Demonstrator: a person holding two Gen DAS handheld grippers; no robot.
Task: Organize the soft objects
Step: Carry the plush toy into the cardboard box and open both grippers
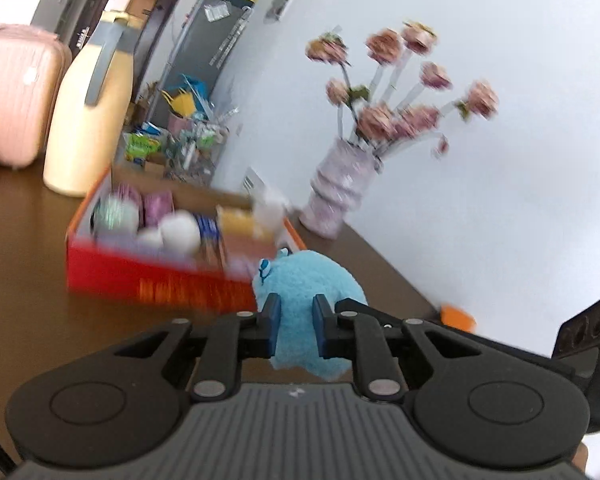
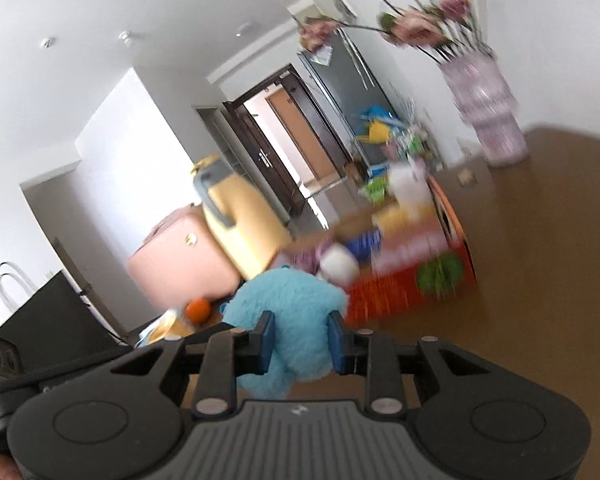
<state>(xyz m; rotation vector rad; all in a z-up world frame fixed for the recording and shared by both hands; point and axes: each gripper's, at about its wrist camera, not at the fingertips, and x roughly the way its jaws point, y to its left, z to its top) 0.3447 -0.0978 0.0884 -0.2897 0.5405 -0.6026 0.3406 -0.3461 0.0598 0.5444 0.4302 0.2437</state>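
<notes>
Both grippers, left (image 1: 296,322) and right (image 2: 301,340), apparently pinch the blue plush (image 1: 308,280), tilted slightly downward.

Brown table (image 1: 28,280): red box (image 1: 160,280), vase (image 1: 340,188).

plush toy (image 1: 308,280) before box (image 1: 160,284) — on table (image 1: 28,280)

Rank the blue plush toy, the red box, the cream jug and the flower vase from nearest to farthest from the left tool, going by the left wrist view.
1. Blue plush toy: between the fingers of the left tool.
2. Red box: just beyond the toy, to the left.
3 and 4. Cream jug, far left behind the box, and flower vase, right, by the wall: too close to call.
</notes>
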